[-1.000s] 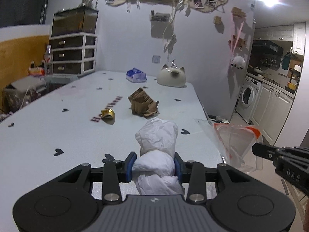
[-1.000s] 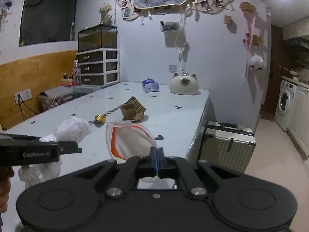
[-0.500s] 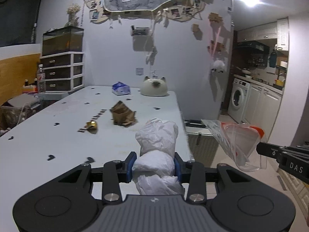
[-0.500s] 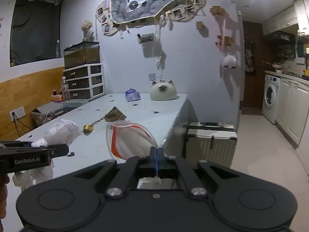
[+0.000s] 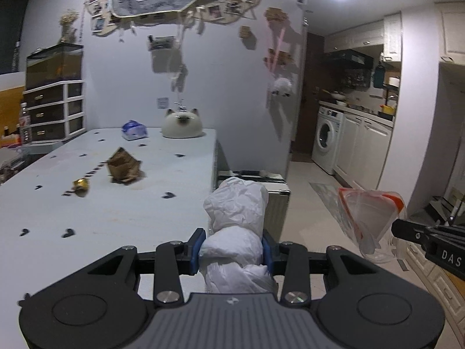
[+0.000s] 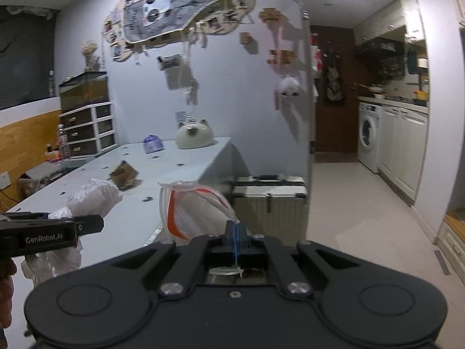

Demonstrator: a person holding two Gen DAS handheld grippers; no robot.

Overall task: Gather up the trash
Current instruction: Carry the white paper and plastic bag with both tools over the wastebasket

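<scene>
My left gripper (image 5: 231,247) is shut on a crumpled white plastic wad (image 5: 237,218), which bulges above and below the blue pads. My right gripper (image 6: 236,234) is shut on the edge of a clear bag with an orange stripe (image 6: 191,212), whose mouth gapes toward the table. In the left wrist view that bag (image 5: 369,218) hangs off the right gripper's tip (image 5: 407,231), to the right of the wad. In the right wrist view the wad (image 6: 93,195) shows at the left, with the left gripper (image 6: 87,224) side-on. Crumpled brown paper (image 5: 123,167) and a gold wrapper (image 5: 80,184) lie on the pale table (image 5: 130,212).
A cat-shaped white ornament (image 5: 181,123) and a blue tissue pack (image 5: 133,130) sit at the table's far end. A pale suitcase (image 6: 268,200) stands on the floor by the table's right edge. A washing machine (image 5: 327,139) and cabinets line the kitchen at right. Drawers (image 5: 53,110) stand at left.
Both grippers have drawn back and to the right, from over the table to its right edge; more floor and kitchen show. Both grips are unchanged.
</scene>
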